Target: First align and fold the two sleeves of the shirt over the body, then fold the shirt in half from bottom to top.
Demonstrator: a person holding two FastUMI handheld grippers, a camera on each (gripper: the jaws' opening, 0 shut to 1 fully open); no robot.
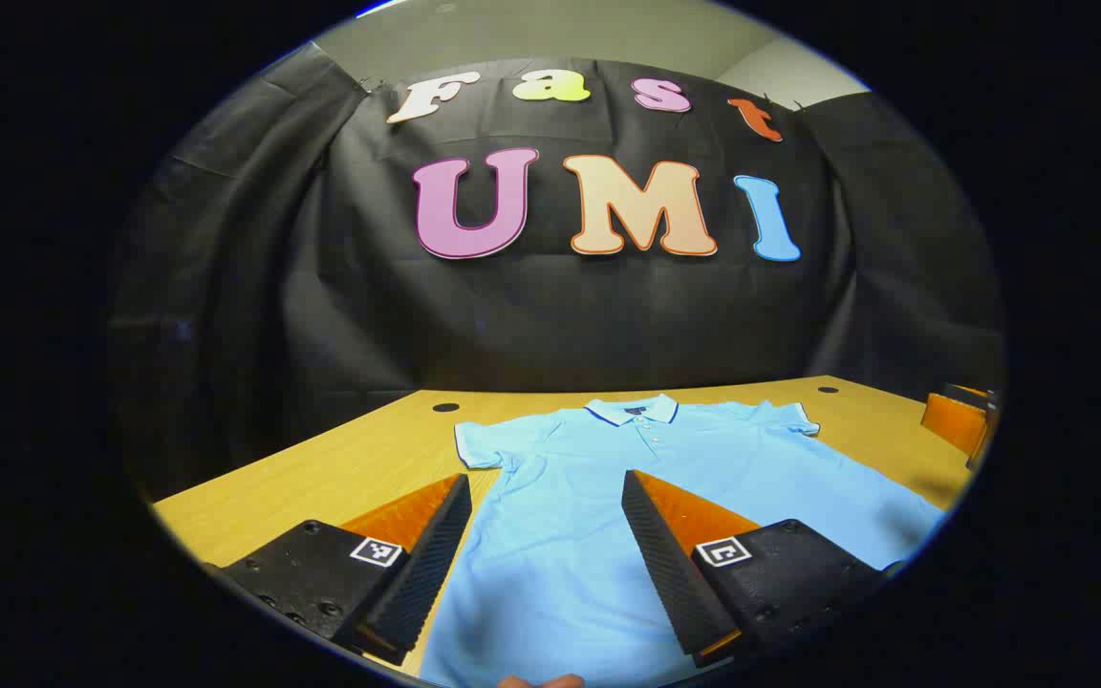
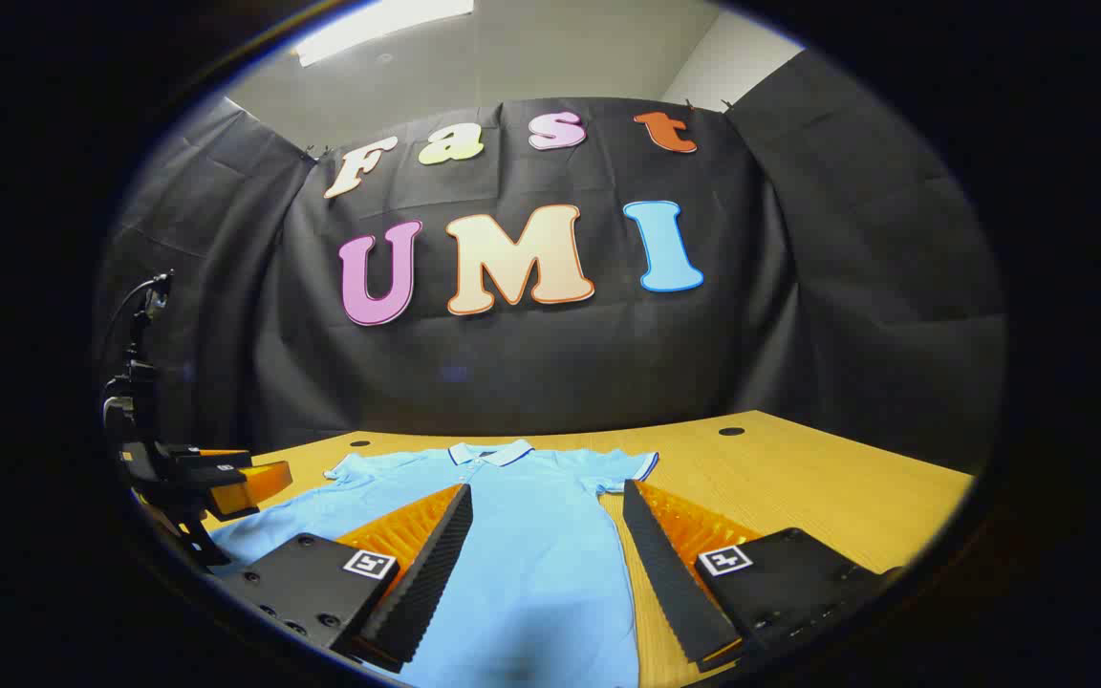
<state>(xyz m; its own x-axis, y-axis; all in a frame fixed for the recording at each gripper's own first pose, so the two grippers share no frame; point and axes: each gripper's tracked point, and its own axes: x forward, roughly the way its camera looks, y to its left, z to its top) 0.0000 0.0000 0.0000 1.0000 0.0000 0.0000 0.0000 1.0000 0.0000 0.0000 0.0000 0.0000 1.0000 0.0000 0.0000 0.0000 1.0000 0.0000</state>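
A light blue polo shirt [image 1: 751, 468] lies flat and face up on the wooden table [image 1: 321, 478], collar [image 1: 632, 410] toward the far wall and both short sleeves spread out. My left gripper [image 1: 547, 478] hovers open above the shirt's lower left part, on the side of the left sleeve [image 1: 484, 444]. In the right gripper view the shirt [image 2: 531, 545] runs between my fingers. My right gripper [image 2: 547, 487] is open over the shirt's right side, below the right sleeve [image 2: 632, 466]. Neither gripper holds cloth.
The other gripper [image 2: 216, 478] shows at the left of the right gripper view, low over the shirt's edge. Bare table [image 2: 799, 478] stretches right of the shirt. Small dark holes [image 1: 445, 407] mark the tabletop near the black cloth wall behind it.
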